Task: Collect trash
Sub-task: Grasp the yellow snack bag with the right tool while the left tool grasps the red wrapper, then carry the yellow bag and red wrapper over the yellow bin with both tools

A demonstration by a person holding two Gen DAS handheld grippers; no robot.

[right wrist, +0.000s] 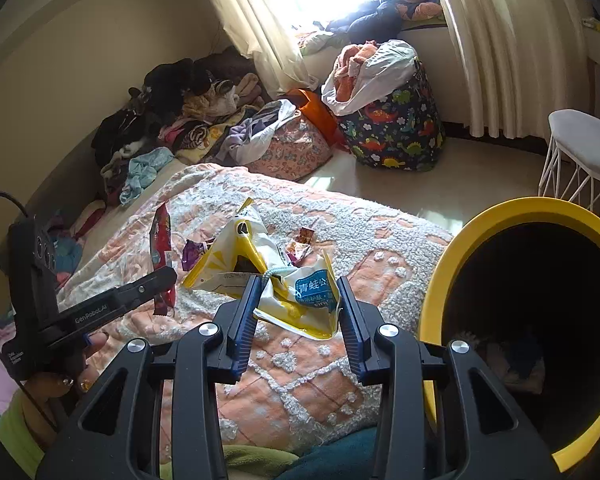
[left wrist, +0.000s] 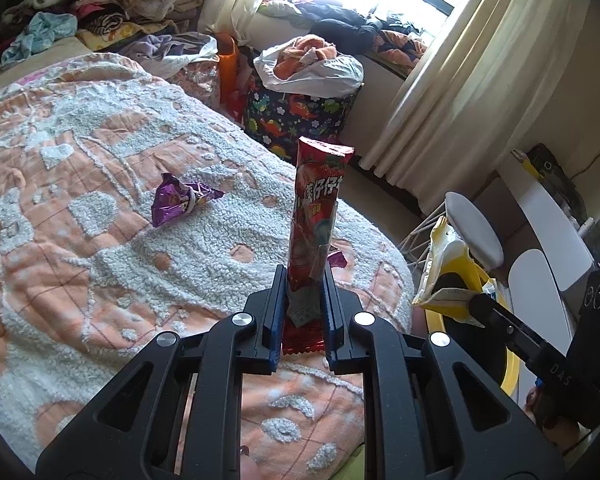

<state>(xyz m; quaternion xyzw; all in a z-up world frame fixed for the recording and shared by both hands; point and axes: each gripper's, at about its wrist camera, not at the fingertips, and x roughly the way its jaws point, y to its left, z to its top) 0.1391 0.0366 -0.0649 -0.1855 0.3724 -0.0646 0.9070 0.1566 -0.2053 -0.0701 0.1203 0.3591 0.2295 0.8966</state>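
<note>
My left gripper (left wrist: pixel 303 280) is shut on a long red snack wrapper (left wrist: pixel 316 216) that stands up between its fingers above the bed; it also shows in the right wrist view (right wrist: pixel 162 252). My right gripper (right wrist: pixel 298 296) is shut on a crumpled yellow-and-white bag (right wrist: pixel 268 276), also seen in the left wrist view (left wrist: pixel 444 276). A purple wrapper (left wrist: pixel 180 202) lies on the orange-and-white bedspread (left wrist: pixel 80 184). A small red-brown wrapper (right wrist: pixel 300 242) lies on the bed too. A yellow bin (right wrist: pixel 512 312) with a black inside stands right of my right gripper.
A dinosaur-print bag (left wrist: pixel 296 120) stuffed with clothes stands on the floor by the curtain (left wrist: pixel 460 92). Piles of clothes (right wrist: pixel 172 120) lie past the bed. A white wire stool (right wrist: pixel 584 156) stands right of the bin.
</note>
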